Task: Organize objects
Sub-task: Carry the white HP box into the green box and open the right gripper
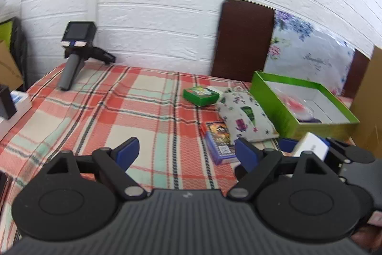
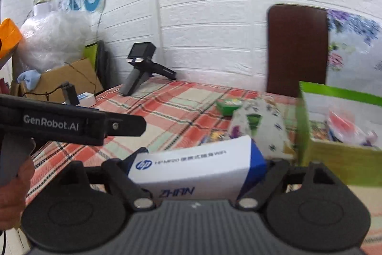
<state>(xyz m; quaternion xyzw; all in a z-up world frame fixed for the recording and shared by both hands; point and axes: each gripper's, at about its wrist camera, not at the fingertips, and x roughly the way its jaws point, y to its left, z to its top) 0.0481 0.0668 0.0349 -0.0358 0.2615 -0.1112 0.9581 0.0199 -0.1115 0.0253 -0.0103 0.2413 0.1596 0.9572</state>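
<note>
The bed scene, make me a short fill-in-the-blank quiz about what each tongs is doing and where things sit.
1. The right tongs grip a white and blue ____ box.
2. The left tongs are ____ and hold nothing.
3. The floral pouch lies beside the big open ____ box.

Missing words: HP; open; green

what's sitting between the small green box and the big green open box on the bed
A floral fabric pouch lies between the small green box and the big green open box; the left wrist view shows it best.
</note>
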